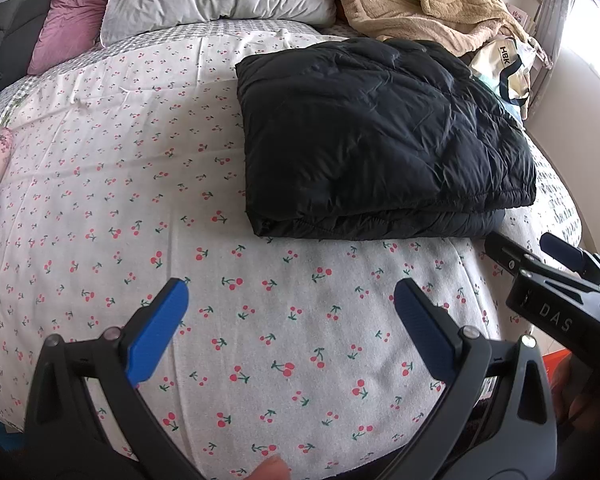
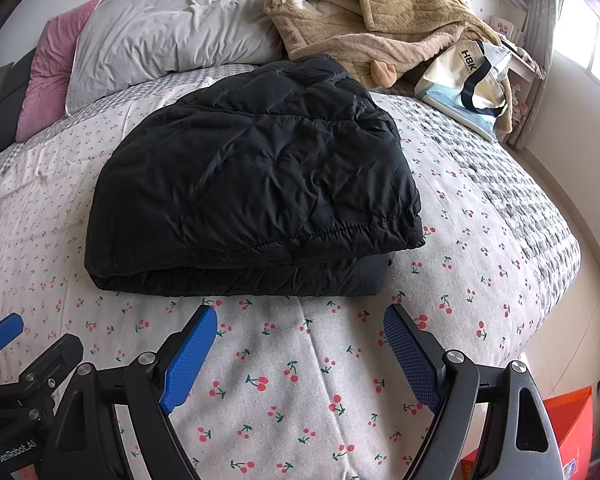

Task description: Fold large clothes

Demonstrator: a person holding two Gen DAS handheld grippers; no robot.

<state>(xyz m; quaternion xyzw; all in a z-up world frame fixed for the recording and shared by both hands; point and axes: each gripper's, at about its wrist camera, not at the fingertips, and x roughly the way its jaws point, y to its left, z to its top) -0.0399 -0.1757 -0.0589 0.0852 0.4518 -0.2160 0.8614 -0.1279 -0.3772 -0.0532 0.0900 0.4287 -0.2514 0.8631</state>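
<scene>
A black puffer jacket [image 1: 380, 136] lies folded into a thick rectangle on the cherry-print bedspread [image 1: 120, 200]; it also shows in the right wrist view [image 2: 256, 184]. My left gripper [image 1: 292, 300] is open and empty, hovering over the bedspread in front of the jacket and to its left. My right gripper [image 2: 300, 324] is open and empty, just in front of the jacket's near folded edge. The right gripper also shows at the right edge of the left wrist view [image 1: 532, 252].
A grey pillow [image 2: 172, 36] and a pink pillow [image 2: 48, 76] lie at the head of the bed. A tan fleece robe [image 2: 380, 20] and a tote bag [image 2: 468, 84] sit behind the jacket. An orange box [image 2: 572, 420] stands on the floor by the bed's right side.
</scene>
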